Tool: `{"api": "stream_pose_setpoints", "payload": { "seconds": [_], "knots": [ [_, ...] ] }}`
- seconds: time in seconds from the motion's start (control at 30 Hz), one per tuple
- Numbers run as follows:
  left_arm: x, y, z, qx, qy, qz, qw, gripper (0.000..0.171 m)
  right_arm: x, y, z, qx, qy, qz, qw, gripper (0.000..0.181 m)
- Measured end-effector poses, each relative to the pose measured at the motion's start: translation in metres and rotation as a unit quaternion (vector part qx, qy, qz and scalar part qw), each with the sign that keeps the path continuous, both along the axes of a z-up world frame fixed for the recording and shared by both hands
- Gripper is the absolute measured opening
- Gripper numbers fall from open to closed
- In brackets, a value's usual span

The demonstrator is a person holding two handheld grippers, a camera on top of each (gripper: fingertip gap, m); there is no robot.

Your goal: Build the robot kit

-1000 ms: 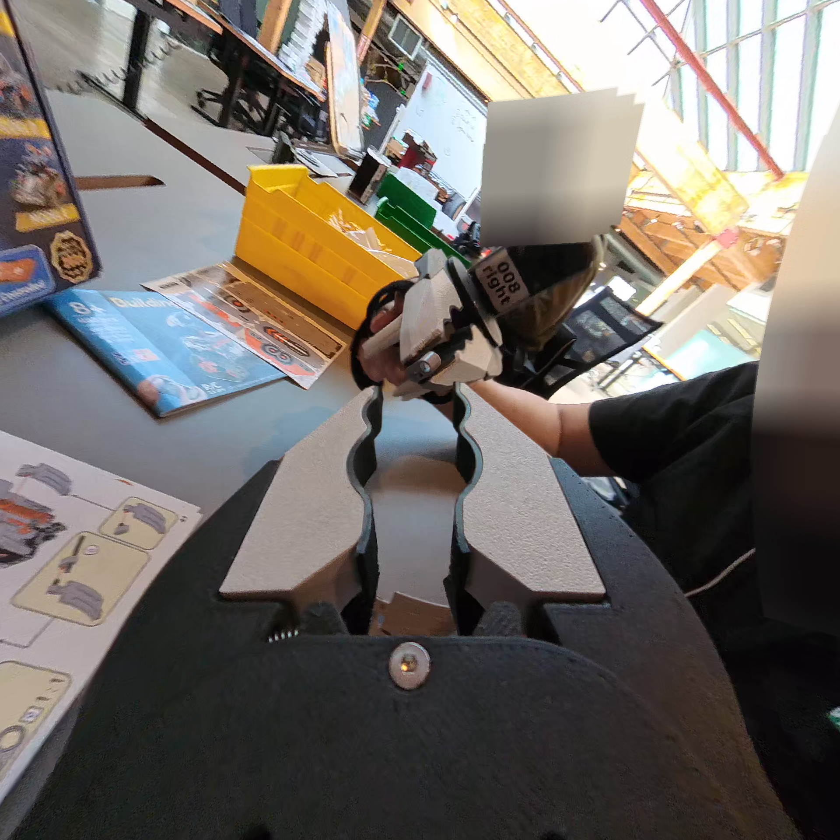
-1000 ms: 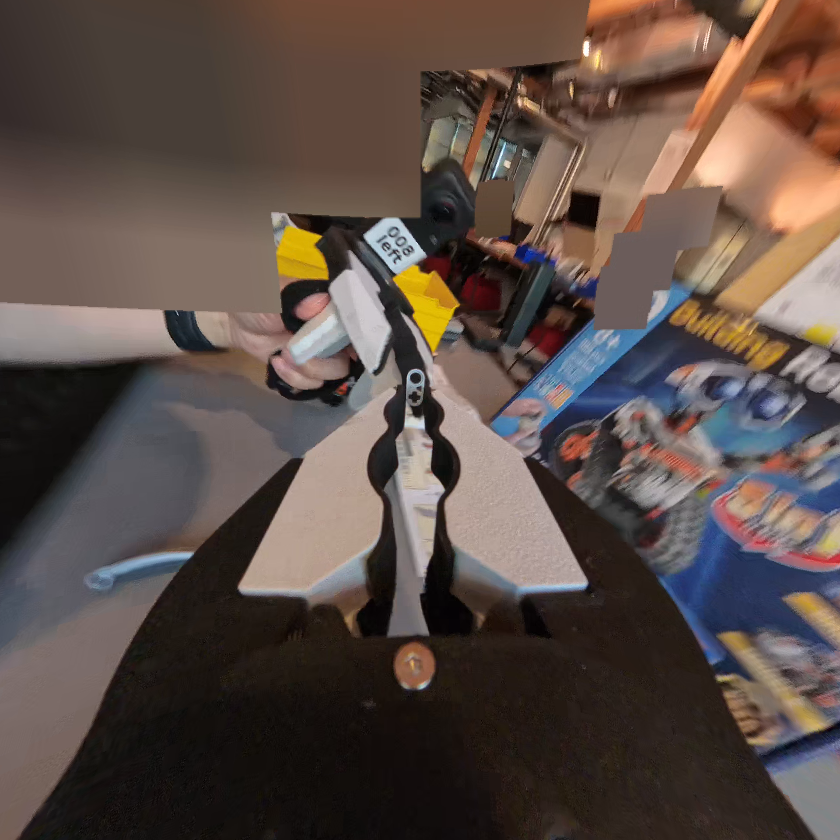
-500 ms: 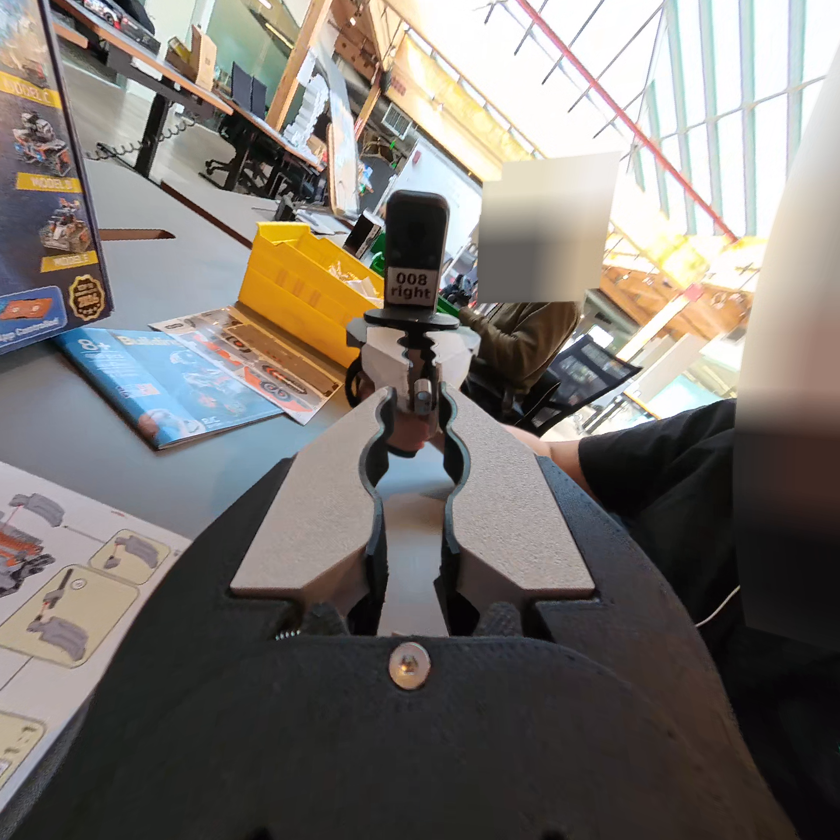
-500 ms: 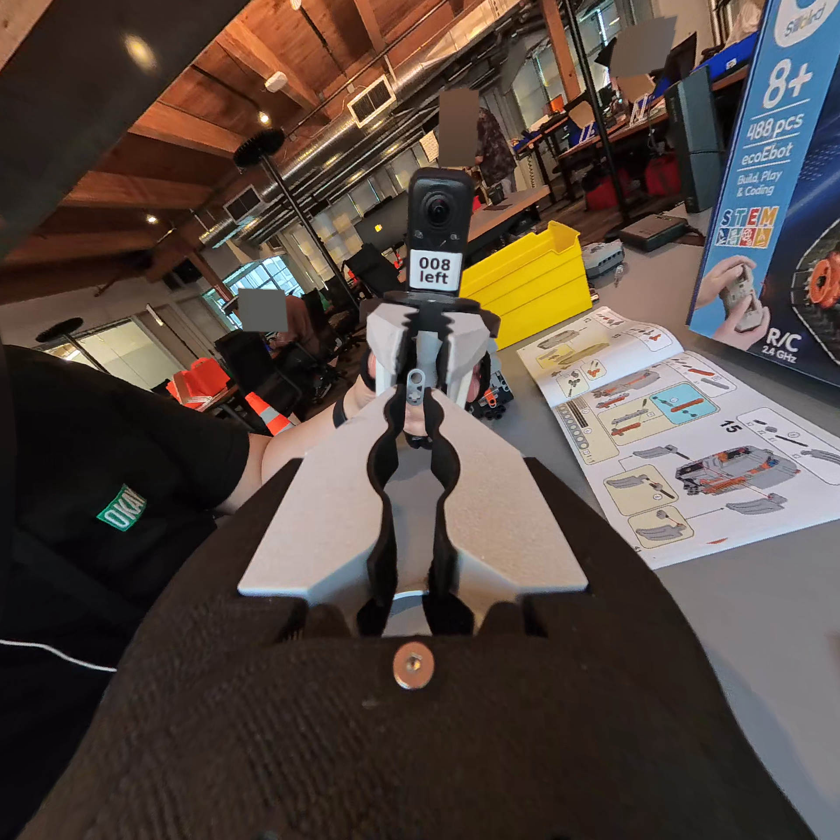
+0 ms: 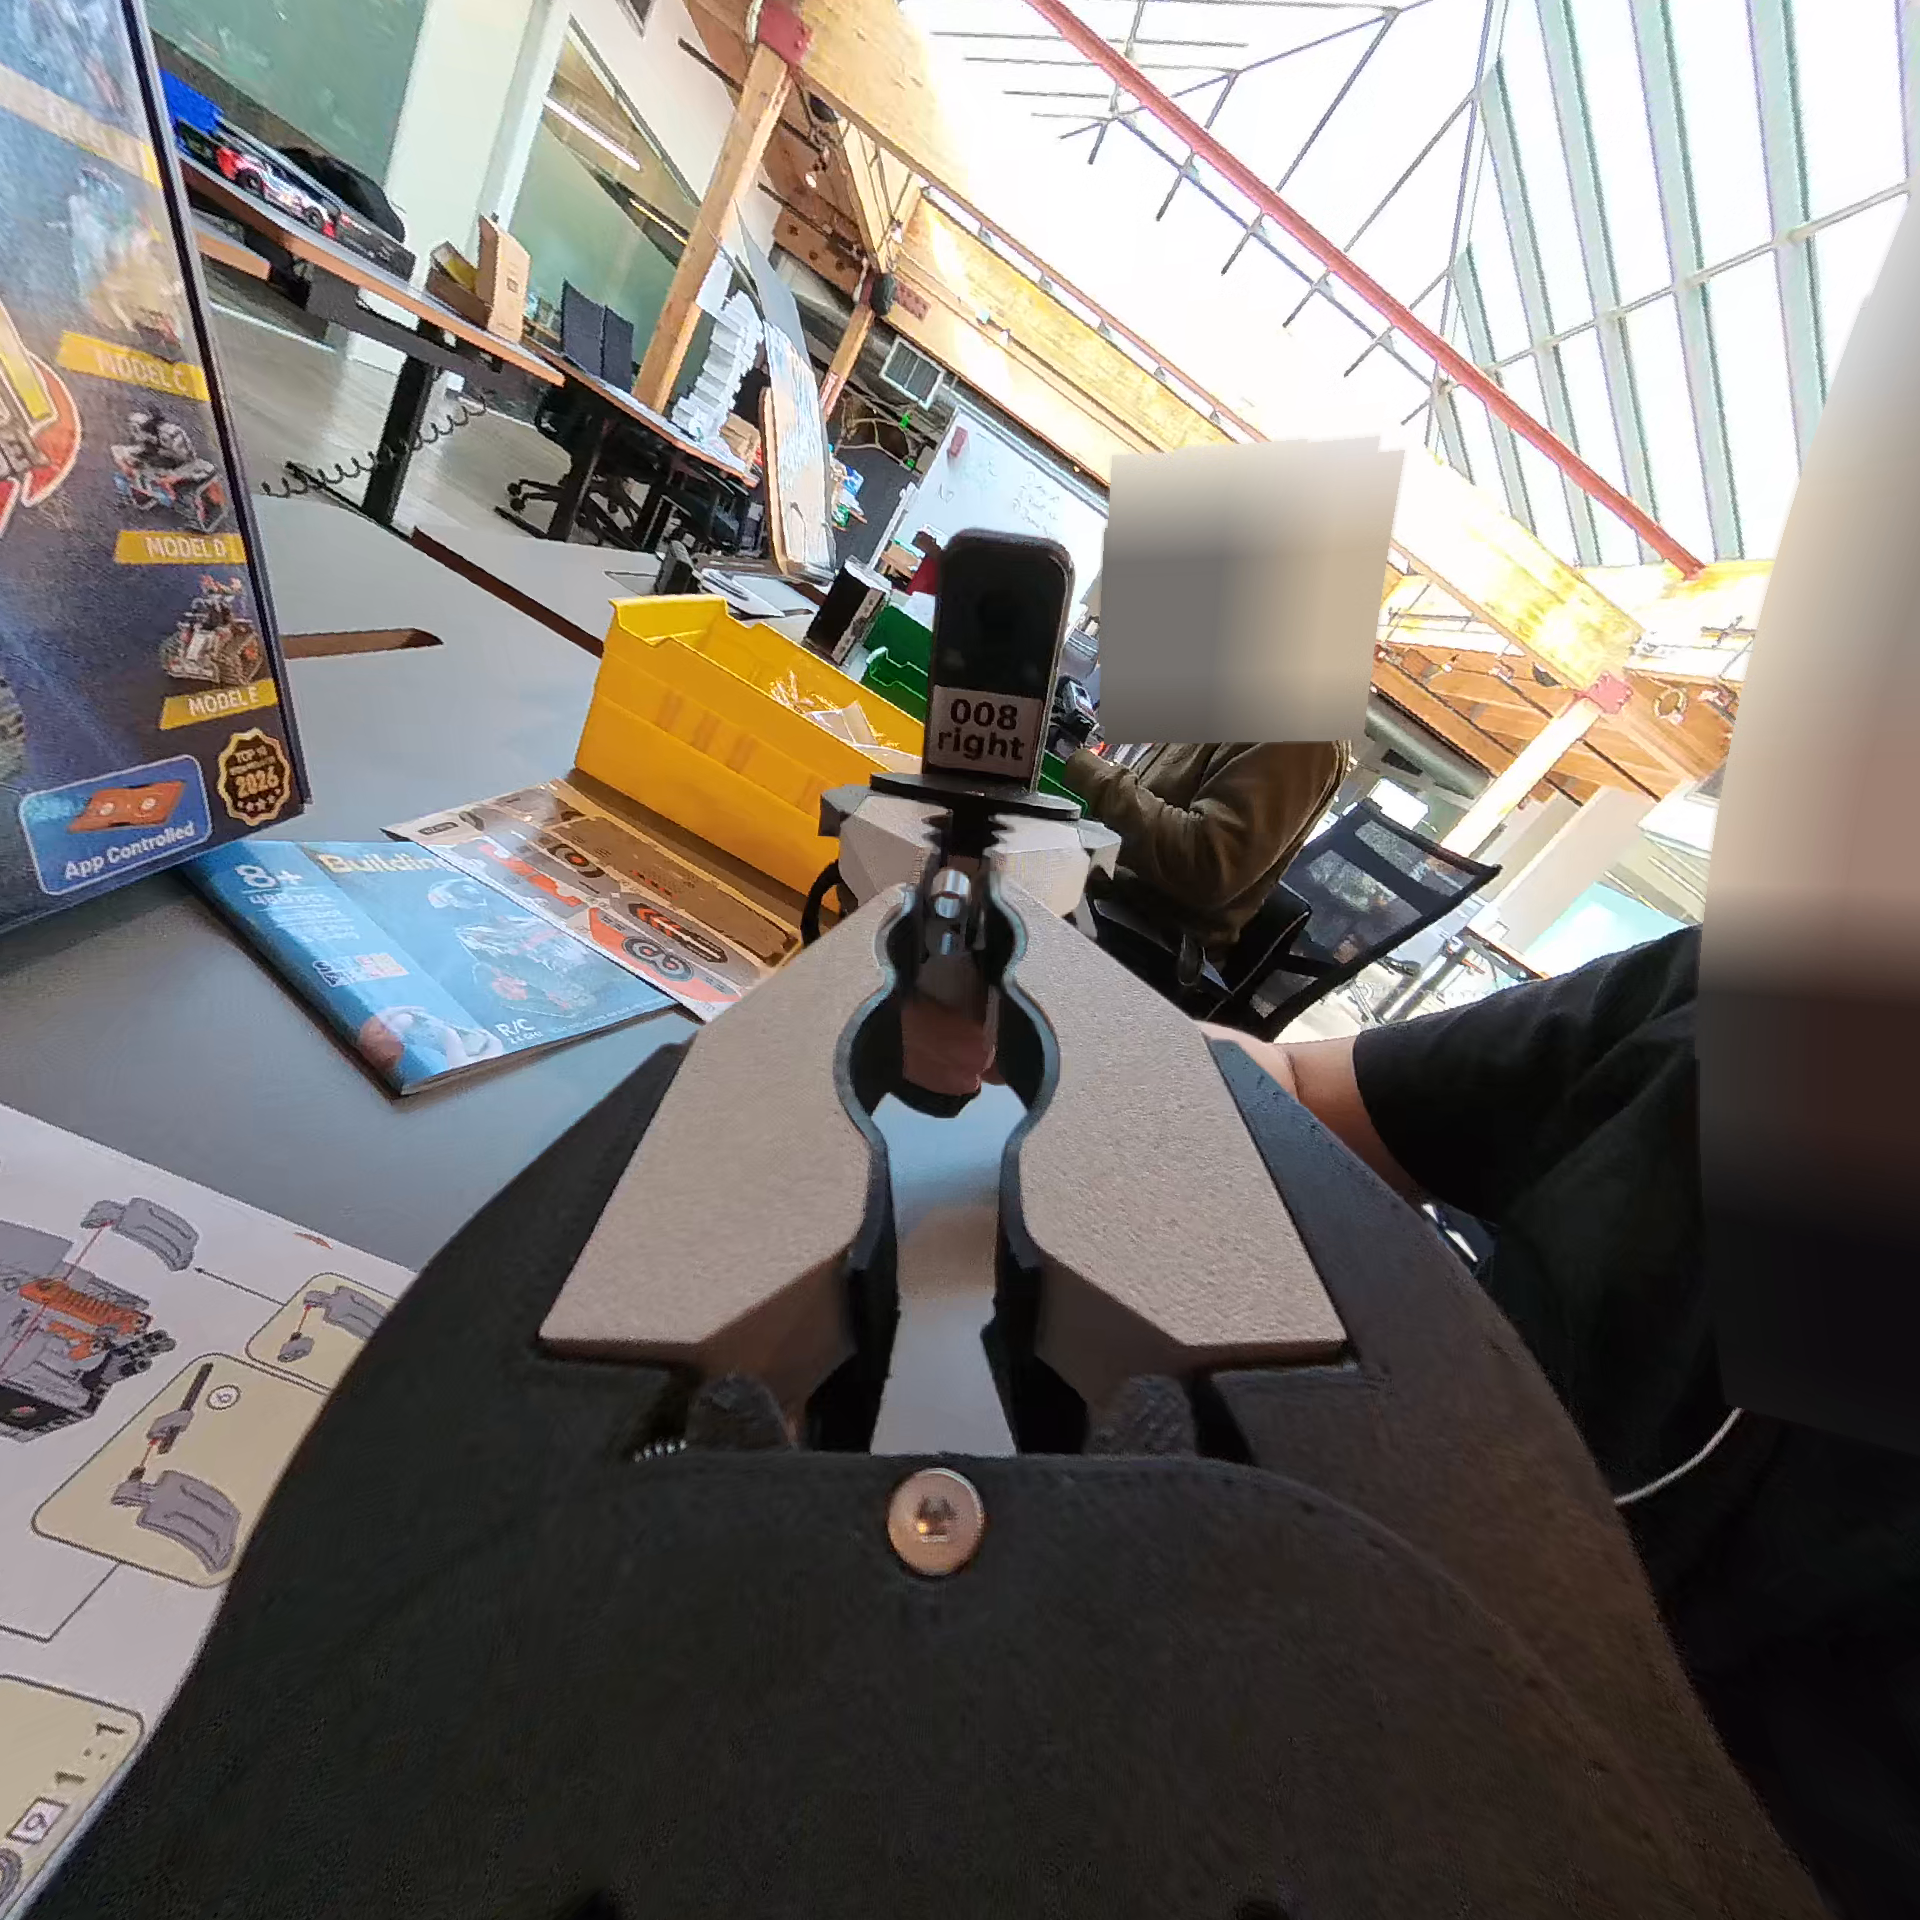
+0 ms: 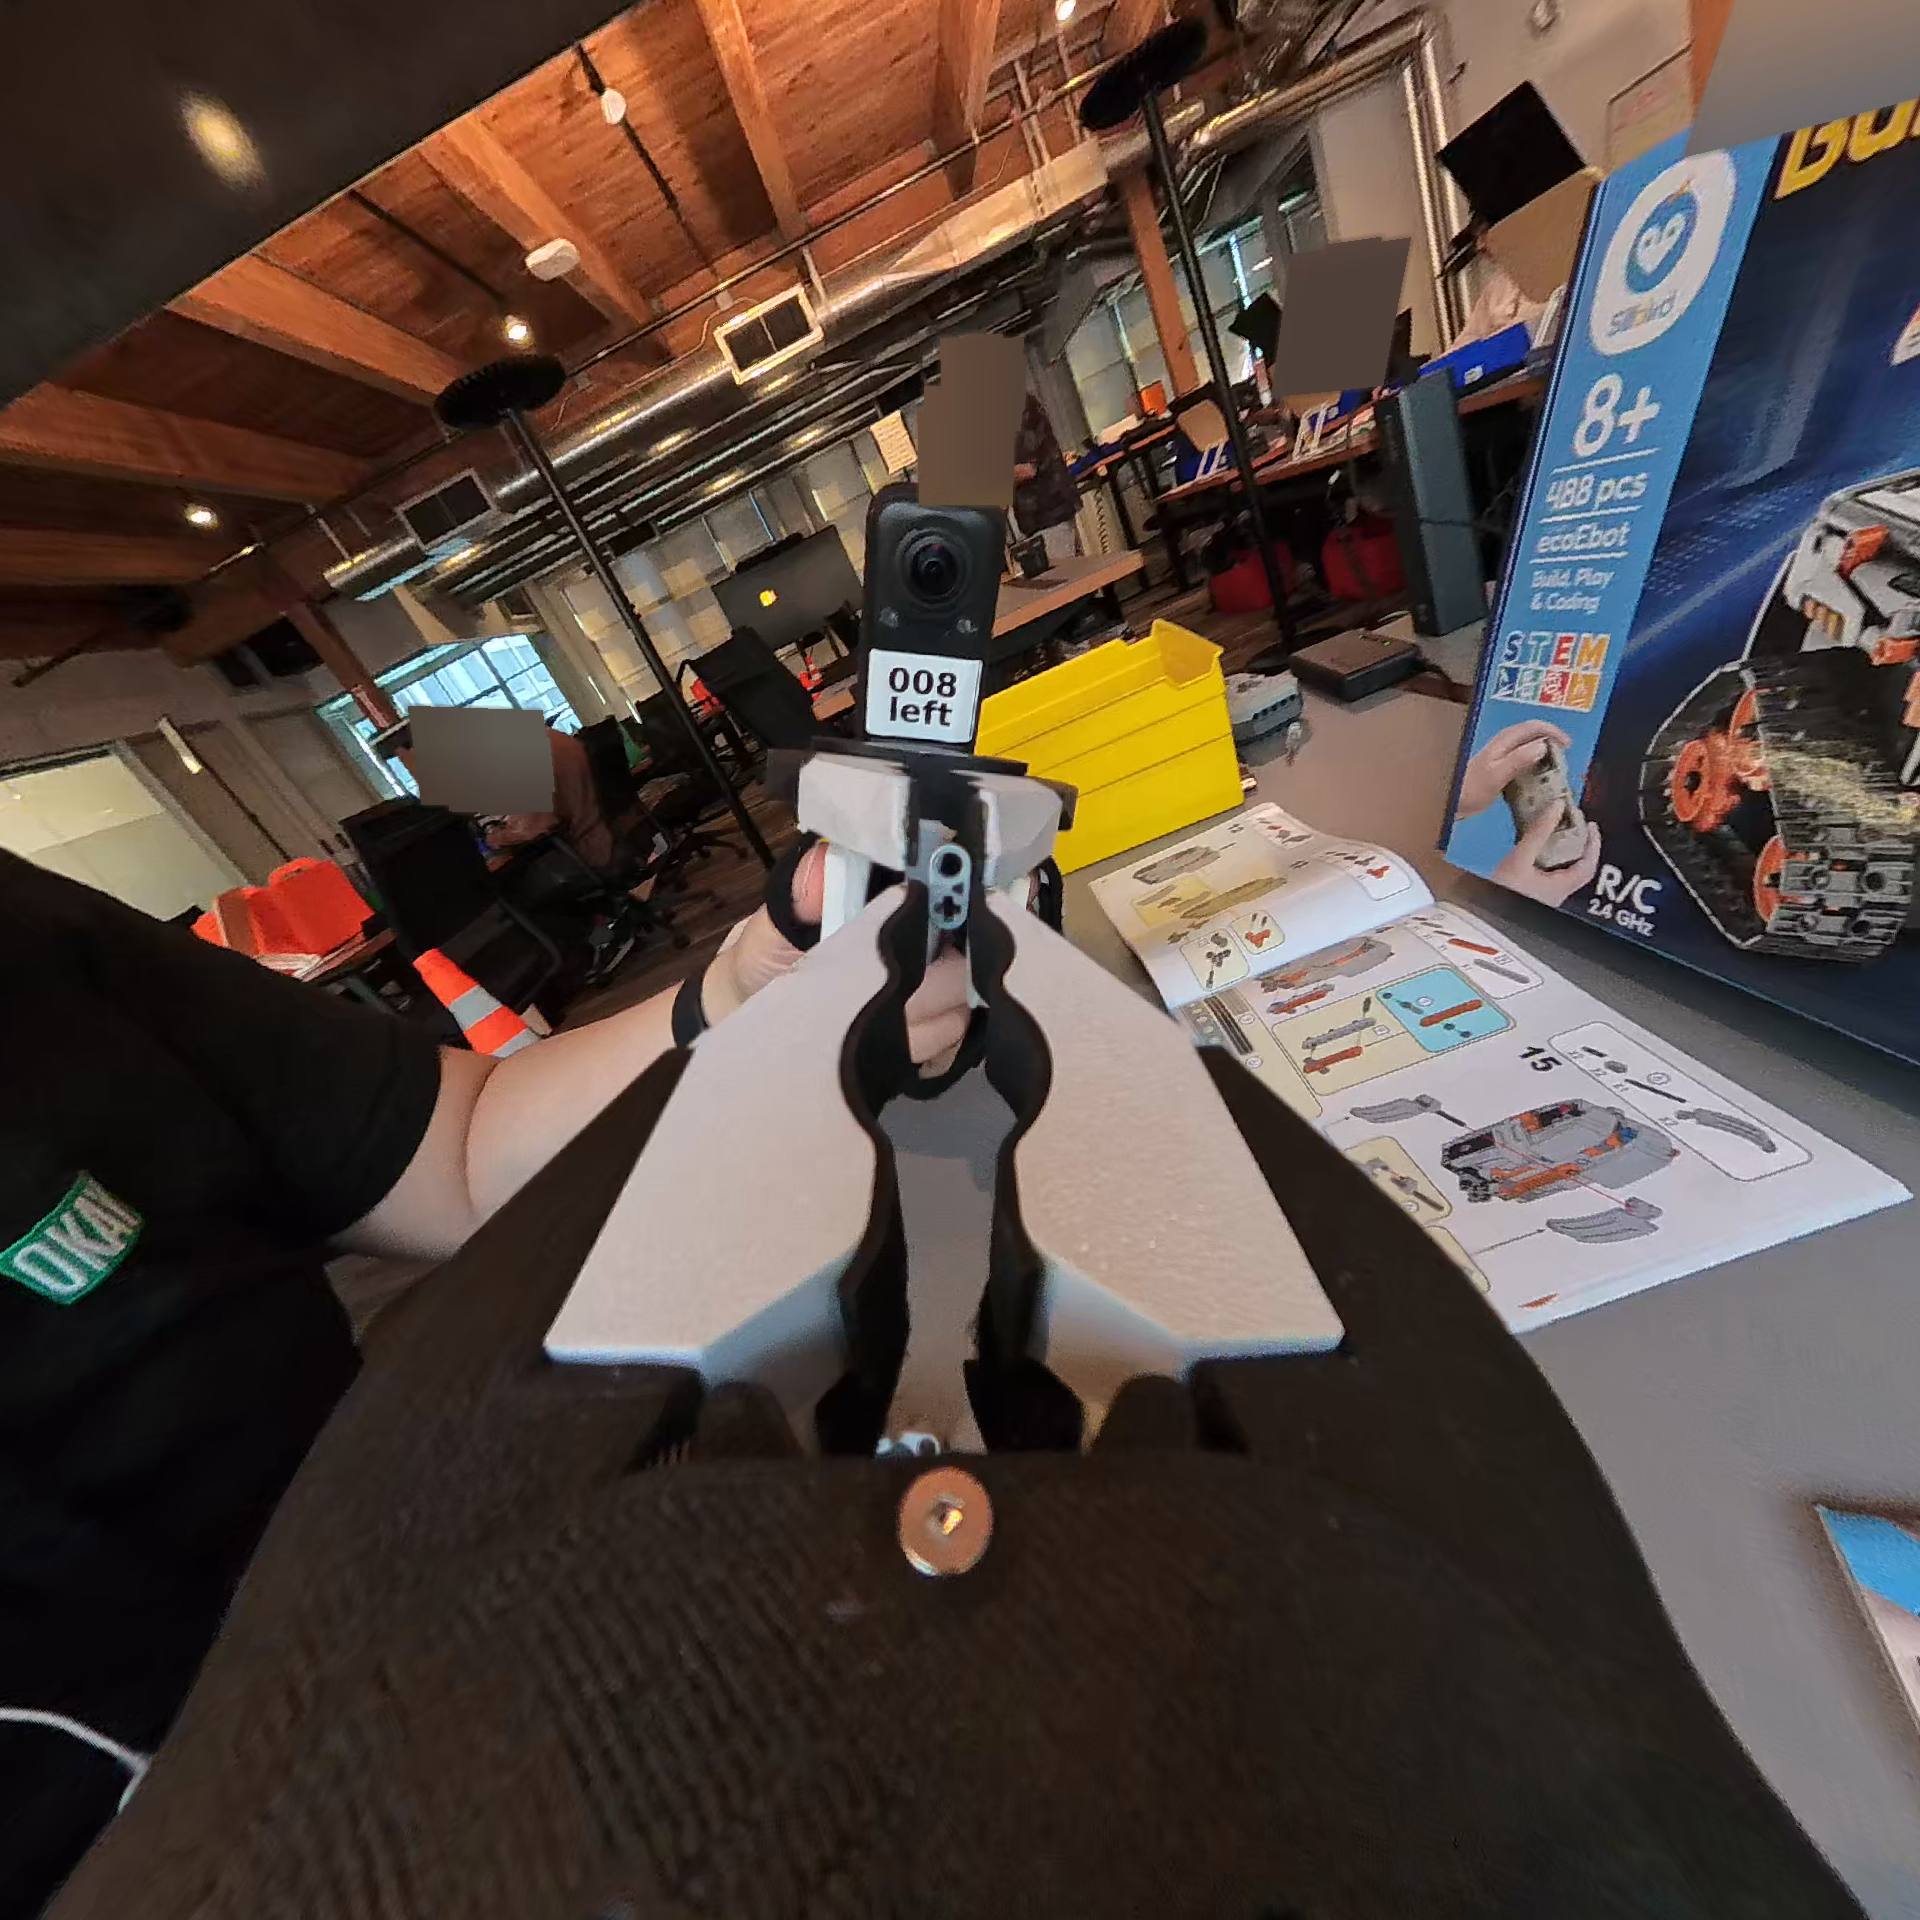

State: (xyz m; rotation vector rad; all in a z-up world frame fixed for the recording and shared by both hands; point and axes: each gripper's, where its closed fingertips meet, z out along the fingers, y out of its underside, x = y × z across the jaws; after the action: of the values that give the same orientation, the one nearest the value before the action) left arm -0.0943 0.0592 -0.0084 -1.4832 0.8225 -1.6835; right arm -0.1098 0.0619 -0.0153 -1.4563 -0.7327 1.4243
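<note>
Since half a second ago the left gripper (image 5: 951, 920) has drawn its fingers closer together. It has also come nearer to the right gripper (image 6: 945, 925), so the two now meet tip to tip above the table (image 5: 156, 1039). A second ago they were still well apart, and the right one was tilted off to the side.

The small grey piece (image 6: 948, 881) – a short beam with a round hole and a cross-shaped hole in its end – sits just where the tips meet. The right gripper is clamped on it, as it was before. The left gripper's fingers stand narrowly apart on either side of the same piece, but I cannot tell whether they press on it.

By count:
- Two grippers, each with one black camera on top.
- One grey piece.
- One yellow bin (image 5: 717, 727), with one green bin (image 5: 894, 644) just behind it.
- One large blue box (image 5: 125, 520), standing upright on the table.
- One open instruction booklet (image 6: 1455, 1091), lying flat in front of the box.
- One closed blue booklet (image 5: 436, 956), with one printed sheet (image 5: 623, 883) beside it – the sheet lies against the foot of the yellow bin.

A hand (image 6: 935, 1013) grips the left gripper's handle.
</note>
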Motion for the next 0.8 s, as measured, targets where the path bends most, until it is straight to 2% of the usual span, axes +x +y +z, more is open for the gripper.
{"api": "stream_pose_setpoints", "payload": {
  "seconds": [0.2, 0.27, 0.3, 0.37, 0.4, 0.5, 0.57, 0.67, 0.8],
  "knots": [
    [0.0, -0.002, 0.003, 0.083, 0.031, 0.034, 0.995, 0.004, -0.001, -0.002, 0.004, -0.001, 0.027, 0.012, 1.0, 0.006],
    [-0.002, -0.001, 0.007, 0.095, 0.033, 0.046, 0.994, 0.004, 0.0, -0.001, 0.002, 0.018, 0.025, 0.01, 0.999, 0.03],
    [-0.005, 0.0, 0.01, 0.094, 0.028, 0.05, 0.994, 0.004, 0.0, -0.001, -0.002, 0.031, 0.009, 0.011, 0.999, 0.032],
    [-0.013, 0.003, 0.014, 0.082, 0.017, 0.053, 0.995, 0.004, 0.002, -0.002, -0.02, 0.068, -0.054, 0.018, 0.996, 0.025],
    [-0.016, 0.005, 0.015, 0.075, 0.013, 0.053, 0.996, 0.004, 0.002, -0.005, -0.036, 0.099, -0.11, 0.03, 0.988, 0.024],
    [-0.021, 0.009, 0.015, 0.06, 0.002, 0.052, 0.997, 0.004, -0.003, -0.024, -0.096, 0.155, -0.276, 0.099, 0.943, 0.023],
    [-0.02, 0.01, 0.012, 0.054, 0.004, 0.048, 0.997, 0.004, -0.007, -0.037, -0.127, 0.172, -0.346, 0.138, 0.912, 0.022],
    [-0.017, 0.008, 0.009, 0.052, 0.011, 0.041, 0.998, 0.004, -0.012, -0.038, -0.15, 0.189, -0.398, 0.147, 0.885, 0.015],
    [-0.013, 0.004, 0.008, 0.061, 0.023, 0.035, 0.997, 0.004, -0.014, -0.037, -0.161, 0.171, -0.409, 0.151, 0.884, 0.007]
  ]
}}
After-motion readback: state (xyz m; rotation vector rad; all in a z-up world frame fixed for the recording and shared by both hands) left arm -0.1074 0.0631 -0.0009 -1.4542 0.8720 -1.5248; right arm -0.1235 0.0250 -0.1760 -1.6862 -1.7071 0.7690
